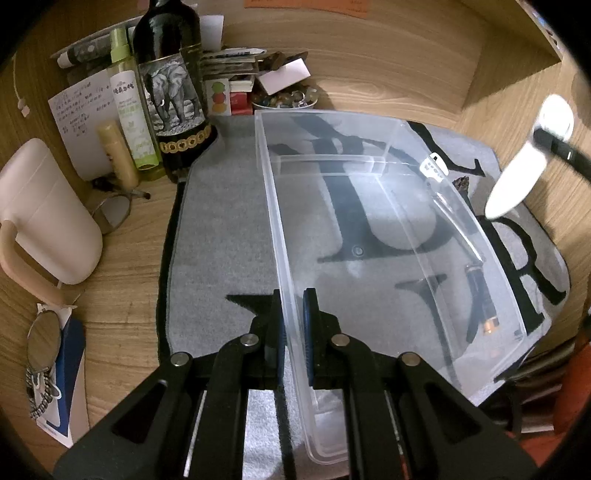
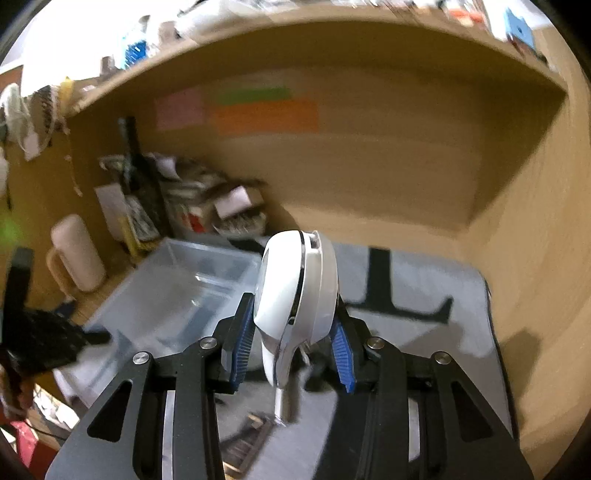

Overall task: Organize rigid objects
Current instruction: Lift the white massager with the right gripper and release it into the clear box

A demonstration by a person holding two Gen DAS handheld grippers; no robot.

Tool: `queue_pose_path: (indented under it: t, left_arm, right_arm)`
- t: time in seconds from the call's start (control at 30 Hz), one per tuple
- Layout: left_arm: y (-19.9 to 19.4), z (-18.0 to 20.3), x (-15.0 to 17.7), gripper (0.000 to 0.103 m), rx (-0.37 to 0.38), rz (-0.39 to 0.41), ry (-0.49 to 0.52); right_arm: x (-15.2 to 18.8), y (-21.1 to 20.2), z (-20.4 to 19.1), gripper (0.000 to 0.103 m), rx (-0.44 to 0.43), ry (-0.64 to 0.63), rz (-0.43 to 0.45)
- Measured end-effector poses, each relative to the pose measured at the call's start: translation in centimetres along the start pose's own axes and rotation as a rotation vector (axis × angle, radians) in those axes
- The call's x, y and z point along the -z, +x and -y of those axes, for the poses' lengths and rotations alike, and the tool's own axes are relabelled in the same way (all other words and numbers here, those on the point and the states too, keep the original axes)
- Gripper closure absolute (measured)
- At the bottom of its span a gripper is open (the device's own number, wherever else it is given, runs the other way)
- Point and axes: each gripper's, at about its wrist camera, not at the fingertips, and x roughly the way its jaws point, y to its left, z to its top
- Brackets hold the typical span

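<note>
Clear plastic storage bin [image 1: 369, 221]: left gripper [image 1: 293, 328] pinches its wall; right gripper [image 2: 291, 332] clamps glossy white mouse-shaped device [image 2: 295, 295].

Clear bin [image 1: 369, 221] on mat, white mouse [image 2: 295, 295] aloft

A wood-grain desk [image 1: 122, 266] set in a matching wooden alcove, its back panel [image 2: 369, 155] carrying pink, green and orange sticky notes [image 2: 264, 116] beneath a cluttered shelf [image 2: 332, 14], is covered by a grey mat [image 1: 221, 221] with black lettering under dim warm light.
</note>
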Motion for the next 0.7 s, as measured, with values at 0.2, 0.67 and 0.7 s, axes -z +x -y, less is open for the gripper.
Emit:
queue_pose_path:
  t: [0.2,0.67,0.7]
  left_arm:
    - [0.0,0.1,0.0,0.095,-0.001,0.000,0.004]
    - [0.0,0.1,0.0,0.095,0.000,0.001,0.008]
    - [0.0,0.1,0.0,0.095,0.000,0.001,0.007]
  right_arm:
    - [-2.3,-0.9,-3.5,0.067,-0.073,-0.065,0.056]
    - [-1.4,5.3,-10.5,0.067,-0.282,-0.162,-0.126]
    - [-1.2,6.1,-10.8,0.067,-0.288,-0.167,-0.148]
